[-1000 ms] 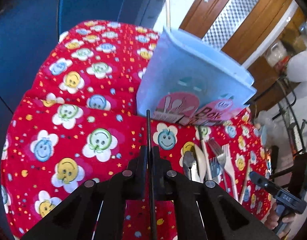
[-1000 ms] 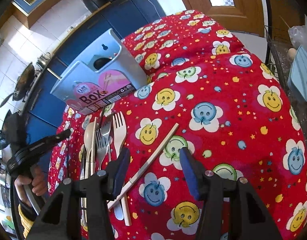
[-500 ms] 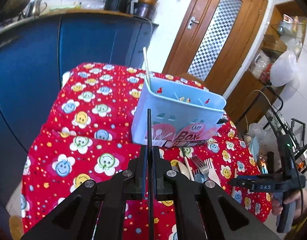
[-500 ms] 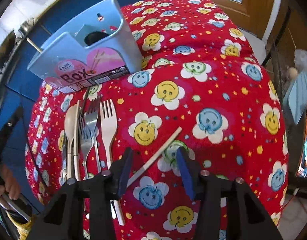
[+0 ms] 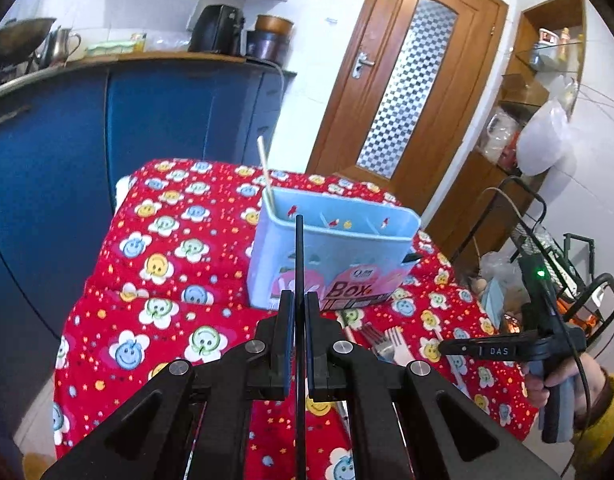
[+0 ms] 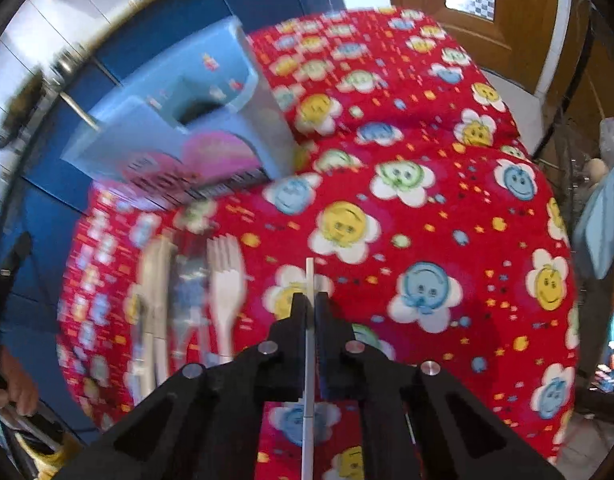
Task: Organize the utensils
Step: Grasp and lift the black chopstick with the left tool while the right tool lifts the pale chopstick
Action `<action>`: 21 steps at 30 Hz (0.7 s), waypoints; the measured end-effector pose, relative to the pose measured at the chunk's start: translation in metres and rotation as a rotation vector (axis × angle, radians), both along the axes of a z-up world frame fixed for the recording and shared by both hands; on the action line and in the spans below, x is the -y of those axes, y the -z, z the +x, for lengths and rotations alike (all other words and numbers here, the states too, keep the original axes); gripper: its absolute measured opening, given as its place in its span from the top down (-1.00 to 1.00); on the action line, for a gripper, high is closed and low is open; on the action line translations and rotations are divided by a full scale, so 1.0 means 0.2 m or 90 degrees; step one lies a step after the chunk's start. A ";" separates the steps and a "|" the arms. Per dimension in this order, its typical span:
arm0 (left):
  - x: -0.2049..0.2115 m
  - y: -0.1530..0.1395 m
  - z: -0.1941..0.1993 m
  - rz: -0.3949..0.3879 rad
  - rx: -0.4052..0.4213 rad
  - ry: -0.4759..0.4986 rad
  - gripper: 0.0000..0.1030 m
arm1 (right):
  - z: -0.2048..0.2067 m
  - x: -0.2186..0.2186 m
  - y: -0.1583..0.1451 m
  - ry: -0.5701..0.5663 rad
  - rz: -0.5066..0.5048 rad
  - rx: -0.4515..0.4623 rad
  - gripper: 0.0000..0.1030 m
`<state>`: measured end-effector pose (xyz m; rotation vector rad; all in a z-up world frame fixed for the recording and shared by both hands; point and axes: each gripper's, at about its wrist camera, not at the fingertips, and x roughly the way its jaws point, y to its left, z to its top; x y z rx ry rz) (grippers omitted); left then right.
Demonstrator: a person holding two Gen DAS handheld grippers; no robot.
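Near the forks, I've just closed my right gripper mid-shaft on a light, stiff, slippery pale chopstick; left gripper clenches a black chopstick.

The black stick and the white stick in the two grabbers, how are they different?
The black stick in the left gripper is dark, while the white stick in the right gripper is pale. The black stick reaches far past its fingertips; the white stick pokes out only a little. Both are thin, straight and pinched between closed jaws.
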<state>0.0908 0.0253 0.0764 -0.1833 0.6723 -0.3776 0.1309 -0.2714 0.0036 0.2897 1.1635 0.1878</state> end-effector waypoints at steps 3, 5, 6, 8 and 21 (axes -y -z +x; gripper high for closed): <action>0.01 -0.05 -0.03 -0.005 0.033 -0.006 0.92 | -0.06 0.00 -0.08 0.006 0.038 0.072 0.89; 0.01 -0.09 -0.04 -0.005 0.054 -0.010 0.92 | -0.11 -0.01 -0.15 0.005 0.046 0.136 0.89; 0.02 -0.11 -0.04 -0.004 0.066 -0.012 0.92 | -0.13 -0.01 -0.18 0.005 0.050 0.160 0.89; 0.02 -0.15 -0.03 -0.005 0.077 -0.014 0.92 | -0.15 -0.04 -0.23 0.006 0.064 0.190 0.89; 0.05 -0.45 0.07 -0.005 0.172 -0.046 0.92 | -0.26 -0.03 -0.39 0.043 0.103 0.313 0.89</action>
